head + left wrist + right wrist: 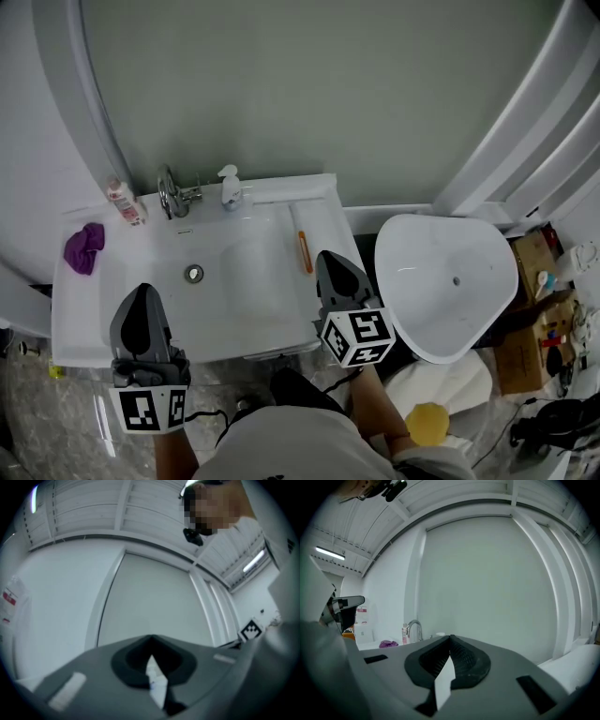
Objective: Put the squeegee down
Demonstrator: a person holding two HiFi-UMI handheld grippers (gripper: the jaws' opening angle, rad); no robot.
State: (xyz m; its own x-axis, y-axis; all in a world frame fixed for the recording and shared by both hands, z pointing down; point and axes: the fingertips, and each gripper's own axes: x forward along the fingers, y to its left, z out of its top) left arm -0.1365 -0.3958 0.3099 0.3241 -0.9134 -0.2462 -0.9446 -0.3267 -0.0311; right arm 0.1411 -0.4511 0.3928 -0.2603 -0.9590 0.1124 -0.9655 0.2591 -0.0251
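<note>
Our three views around the sink
We look steeply down from head height on the sink (234, 281); cameras on the left tongs (142, 292) and right tongs (328, 261) sit low, facing the wall panel (487, 583) close ahead. Head and right views share the faucet (171, 192).

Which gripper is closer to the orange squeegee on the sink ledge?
Right. The right gripper is just beside the squeegee; the left gripper is across the basin, at its front-left.
</note>
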